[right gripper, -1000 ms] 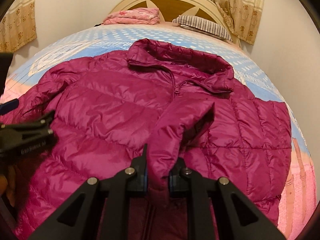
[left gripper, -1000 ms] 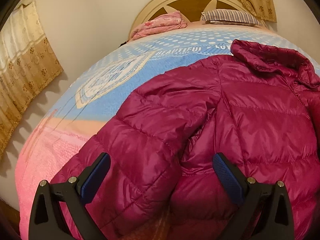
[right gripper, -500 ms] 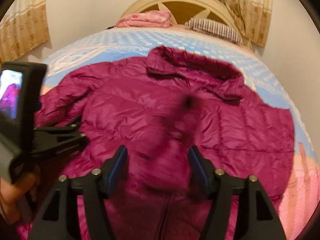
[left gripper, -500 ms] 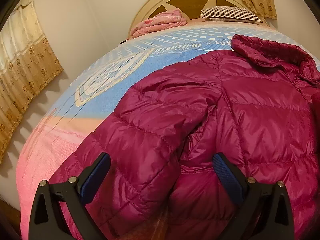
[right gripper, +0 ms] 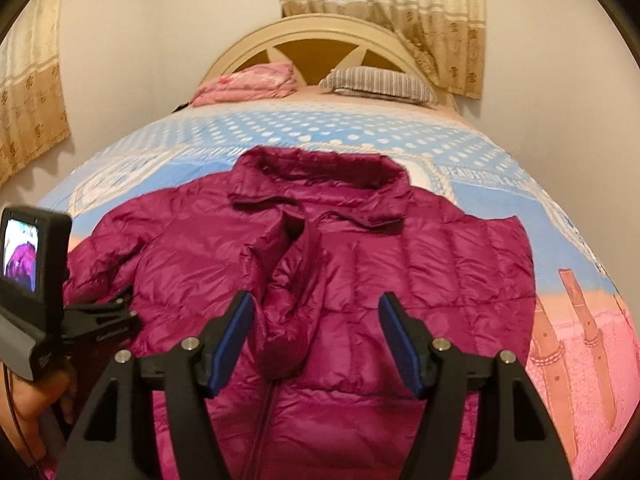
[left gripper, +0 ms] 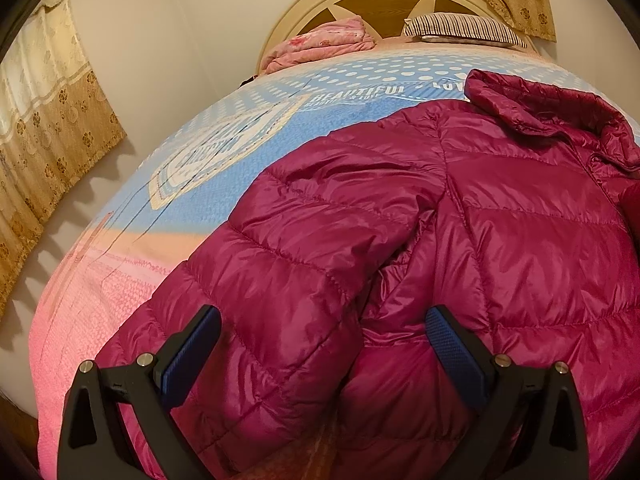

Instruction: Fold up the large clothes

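Note:
A magenta puffer jacket (right gripper: 400, 264) lies front up on the bed, collar toward the headboard. Its right sleeve (right gripper: 288, 304) is folded across the chest toward the zip. My right gripper (right gripper: 316, 320) is open and empty, raised above the jacket's lower front. In the left wrist view the jacket (left gripper: 520, 248) fills the right half, and its left sleeve (left gripper: 288, 272) runs down toward me. My left gripper (left gripper: 320, 340) is open, its fingers either side of that sleeve's lower part, not closed on it. The left gripper's body (right gripper: 48, 300) shows at the right wrist view's left edge.
The bed has a blue, white and pink cover (left gripper: 208, 152). A folded pink blanket (right gripper: 248, 84) and a striped pillow (right gripper: 380, 84) lie by the cream headboard (right gripper: 320, 36). Curtains hang on the walls. The bed's left edge (left gripper: 44, 360) is close.
My right gripper has opened and let go of the right sleeve, which now lies across the jacket's chest. The right gripper has pulled back and up. The left gripper has barely moved.

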Motion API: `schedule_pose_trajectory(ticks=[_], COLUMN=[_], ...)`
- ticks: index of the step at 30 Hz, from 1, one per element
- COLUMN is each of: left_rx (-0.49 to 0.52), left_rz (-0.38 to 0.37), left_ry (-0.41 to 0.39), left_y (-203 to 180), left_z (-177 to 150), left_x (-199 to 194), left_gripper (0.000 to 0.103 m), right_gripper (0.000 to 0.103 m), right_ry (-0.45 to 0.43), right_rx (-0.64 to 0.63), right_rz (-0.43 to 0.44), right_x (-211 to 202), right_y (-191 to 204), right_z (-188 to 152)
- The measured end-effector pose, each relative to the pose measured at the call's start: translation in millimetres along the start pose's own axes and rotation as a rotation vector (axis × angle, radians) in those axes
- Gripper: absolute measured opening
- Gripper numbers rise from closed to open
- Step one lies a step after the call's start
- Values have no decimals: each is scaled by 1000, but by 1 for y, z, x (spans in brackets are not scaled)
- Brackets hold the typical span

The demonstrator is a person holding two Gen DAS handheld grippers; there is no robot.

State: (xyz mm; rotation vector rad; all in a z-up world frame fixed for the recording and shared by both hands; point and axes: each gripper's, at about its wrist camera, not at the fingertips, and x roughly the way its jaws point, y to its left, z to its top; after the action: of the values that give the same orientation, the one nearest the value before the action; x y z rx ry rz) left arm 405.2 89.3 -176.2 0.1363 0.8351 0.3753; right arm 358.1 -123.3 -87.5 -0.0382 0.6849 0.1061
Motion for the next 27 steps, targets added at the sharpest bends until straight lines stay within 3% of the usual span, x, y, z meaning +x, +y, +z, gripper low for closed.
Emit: schedule_pose_trajectory(ticks=[6,10,14,18,21,27], left_rx=[10,20,17,2,-7,-41], left_rz=[15,23,24,31,73,129], left_ry=[-3,5,0,-7,-21,-17], left_y=[-4,-7,-6,-4,1,14], left_z=[-1,-1,0,-1,-3,-9], left_x=[-1,-1,-1,-2,-7,-10], left_gripper=[102,102,102,102,102,102], right_gripper=[49,48,48,48,48,48], right_ry=[30,84,105,100,101,127], right_rx=[44,30,19,-44,-74,-91], right_rz=[-73,-105,-61,57,94,71], right_x=[17,35,42,36,34,47], right_y=[-10,-11,-3,21,40,52], right_z=[1,-3,-7,-8,-9,-15])
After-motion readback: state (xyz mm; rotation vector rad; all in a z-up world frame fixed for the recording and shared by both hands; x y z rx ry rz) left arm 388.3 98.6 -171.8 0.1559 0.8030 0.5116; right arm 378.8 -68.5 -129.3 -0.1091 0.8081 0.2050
